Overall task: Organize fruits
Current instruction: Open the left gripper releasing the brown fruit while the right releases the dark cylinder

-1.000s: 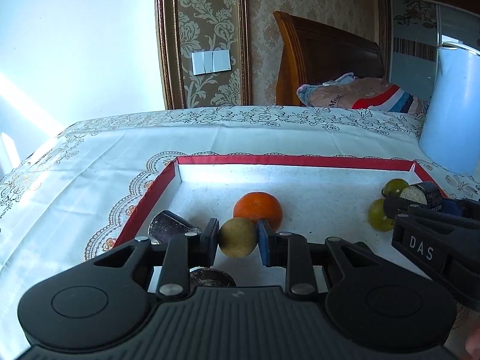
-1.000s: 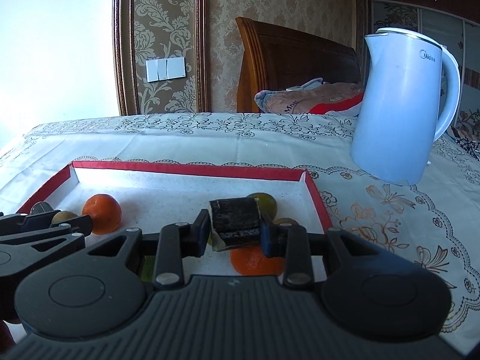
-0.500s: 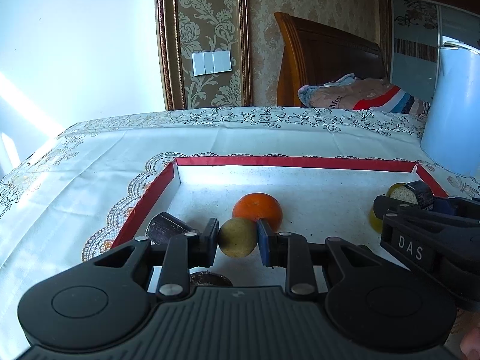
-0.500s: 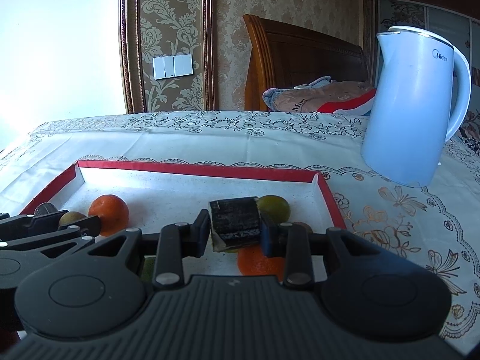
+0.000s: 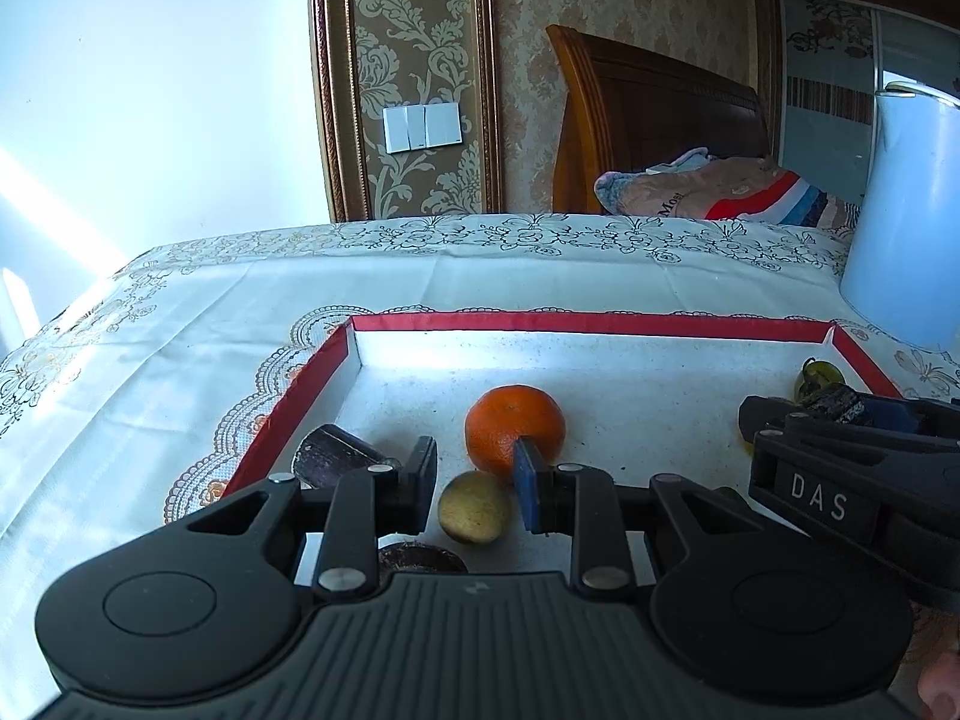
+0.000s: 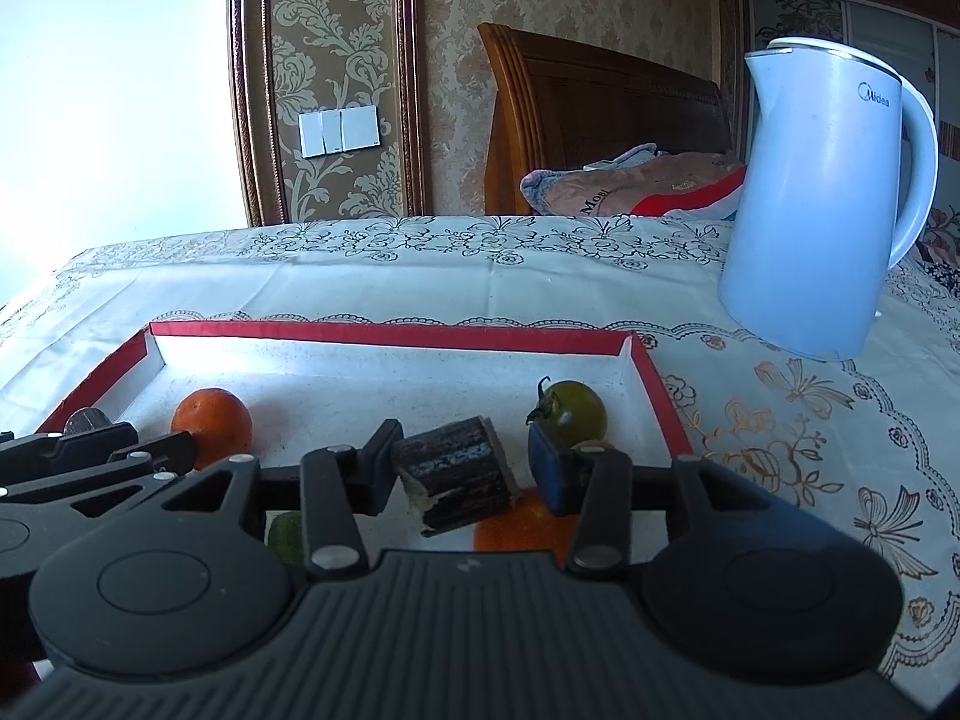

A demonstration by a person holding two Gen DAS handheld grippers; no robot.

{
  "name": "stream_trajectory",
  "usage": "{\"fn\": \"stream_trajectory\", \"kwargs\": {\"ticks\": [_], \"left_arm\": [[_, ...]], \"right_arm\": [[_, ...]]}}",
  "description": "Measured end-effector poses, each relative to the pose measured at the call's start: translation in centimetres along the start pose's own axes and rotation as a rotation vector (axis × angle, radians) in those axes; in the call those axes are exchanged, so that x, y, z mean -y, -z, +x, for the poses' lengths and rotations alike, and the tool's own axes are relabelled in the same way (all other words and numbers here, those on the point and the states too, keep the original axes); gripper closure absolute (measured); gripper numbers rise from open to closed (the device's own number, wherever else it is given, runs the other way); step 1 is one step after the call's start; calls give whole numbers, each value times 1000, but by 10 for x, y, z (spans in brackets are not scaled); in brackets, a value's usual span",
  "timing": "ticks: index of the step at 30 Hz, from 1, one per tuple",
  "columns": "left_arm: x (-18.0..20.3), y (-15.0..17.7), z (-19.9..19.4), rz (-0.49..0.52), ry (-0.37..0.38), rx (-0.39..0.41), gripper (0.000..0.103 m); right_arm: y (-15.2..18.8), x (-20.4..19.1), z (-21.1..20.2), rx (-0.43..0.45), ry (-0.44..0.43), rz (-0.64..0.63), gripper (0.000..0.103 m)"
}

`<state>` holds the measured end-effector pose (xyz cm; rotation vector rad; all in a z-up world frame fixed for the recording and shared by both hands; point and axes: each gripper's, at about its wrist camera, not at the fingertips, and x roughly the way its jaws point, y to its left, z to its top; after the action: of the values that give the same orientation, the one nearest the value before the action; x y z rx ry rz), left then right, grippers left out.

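Notably, a blue "Midea" kettle (image 6: 822, 204) looms beside the red-rimmed tray (image 6: 384, 337), where the "DAS"-marked right gripper (image 6: 459, 468), clamped earlier, is opening around a dark fruit chunk (image 6: 459, 474), while the left gripper (image 5: 474, 480), since loosened, brackets a yellowish fruit (image 5: 474, 507).

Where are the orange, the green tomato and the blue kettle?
orange (image 5: 514, 429): left wrist view, its front skin.
green tomato (image 6: 575, 411): right wrist view, its round side.
blue kettle (image 6: 822, 204): right wrist view, its body.

kettle (image 5: 906, 228) cut off at right, orange (image 6: 519, 525) half hidden
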<state>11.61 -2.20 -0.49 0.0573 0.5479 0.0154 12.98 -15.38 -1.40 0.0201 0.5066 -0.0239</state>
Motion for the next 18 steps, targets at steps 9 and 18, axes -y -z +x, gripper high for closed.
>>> {"fn": "stream_trajectory", "kwargs": {"ticks": [9, 18], "left_arm": [[2, 1, -2, 10, -1, 3, 76], [0, 0, -1, 4, 0, 0, 75]], "right_arm": [[1, 1, -1, 2, 6, 8, 50], [2, 2, -3, 5, 15, 7, 35]]}}
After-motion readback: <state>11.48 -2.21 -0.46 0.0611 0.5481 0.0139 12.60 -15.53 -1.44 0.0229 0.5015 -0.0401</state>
